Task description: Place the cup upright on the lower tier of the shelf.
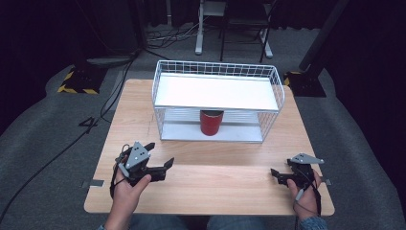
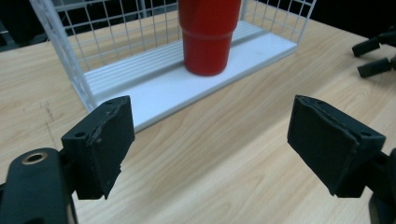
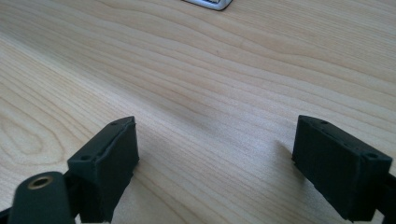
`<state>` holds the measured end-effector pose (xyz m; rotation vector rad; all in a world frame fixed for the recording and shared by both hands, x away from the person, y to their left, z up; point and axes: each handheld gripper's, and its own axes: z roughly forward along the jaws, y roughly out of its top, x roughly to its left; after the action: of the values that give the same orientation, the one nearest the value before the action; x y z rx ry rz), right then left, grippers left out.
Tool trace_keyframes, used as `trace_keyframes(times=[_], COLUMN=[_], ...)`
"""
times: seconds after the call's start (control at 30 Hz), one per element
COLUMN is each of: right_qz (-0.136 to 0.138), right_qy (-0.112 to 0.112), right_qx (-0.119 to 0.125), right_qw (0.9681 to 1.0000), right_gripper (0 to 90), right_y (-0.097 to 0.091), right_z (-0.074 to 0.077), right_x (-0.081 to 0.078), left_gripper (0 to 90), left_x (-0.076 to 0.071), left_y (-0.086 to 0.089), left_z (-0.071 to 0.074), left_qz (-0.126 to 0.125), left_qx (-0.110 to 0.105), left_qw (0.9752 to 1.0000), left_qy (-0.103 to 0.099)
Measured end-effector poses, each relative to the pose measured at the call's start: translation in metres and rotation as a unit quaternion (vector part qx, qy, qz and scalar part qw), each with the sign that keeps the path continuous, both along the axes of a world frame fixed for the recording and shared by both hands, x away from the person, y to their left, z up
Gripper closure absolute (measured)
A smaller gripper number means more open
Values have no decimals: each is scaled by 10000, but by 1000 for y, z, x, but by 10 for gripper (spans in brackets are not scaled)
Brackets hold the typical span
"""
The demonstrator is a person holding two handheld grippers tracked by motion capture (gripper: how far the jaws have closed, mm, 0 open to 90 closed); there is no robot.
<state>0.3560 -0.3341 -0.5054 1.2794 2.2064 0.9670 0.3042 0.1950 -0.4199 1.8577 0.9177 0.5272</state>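
A wooden tabletop (image 1: 143, 120) on grey carpet carries a wire rack (image 1: 218, 72). A red cup (image 1: 211, 122) stands upright on its lower shelf, facing the front. The left gripper (image 1: 160, 155) points toward it, jaws spread, likely lining up; the right gripper (image 1: 274, 172) rests spread, empty.

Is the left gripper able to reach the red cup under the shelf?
Probably yes. The left gripper is open and points at the red cup, which stands on the wire rack's lower shelf; its front looks open, with bare table between.
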Motion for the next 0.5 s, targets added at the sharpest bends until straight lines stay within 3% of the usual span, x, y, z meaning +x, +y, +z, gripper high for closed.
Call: trace_keyframes(times=[0.13,0.2,0.23,0.3,0.4,0.5], right_qz=[-1,4,1,3,14,23], right_qy=[0,-11,-19,-23,-20,-23], right_qx=[0,-5,-8,-14,-4,-7], right_qw=[10000,10000,10000,10000,10000,10000], right_gripper=[146,146,147,147,147,150], right_y=[0,0,0,0,0,0], right_z=[0,0,0,0,0,0], right_x=[0,0,0,0,0,0], left_gripper=[161,162,161,159,159,157], left_x=[-8,-9,-11,-12,-13,-13], left_y=[14,22,26,36,51,67], left_z=[-6,-5,-6,-9,-16,-26], left_qz=[44,3,89,154,255,358], left_qx=[-25,179,132,107,305,342], left_qw=[10000,9998,9999,9997,9983,9974], left_qy=[36,74,67,179,431,525])
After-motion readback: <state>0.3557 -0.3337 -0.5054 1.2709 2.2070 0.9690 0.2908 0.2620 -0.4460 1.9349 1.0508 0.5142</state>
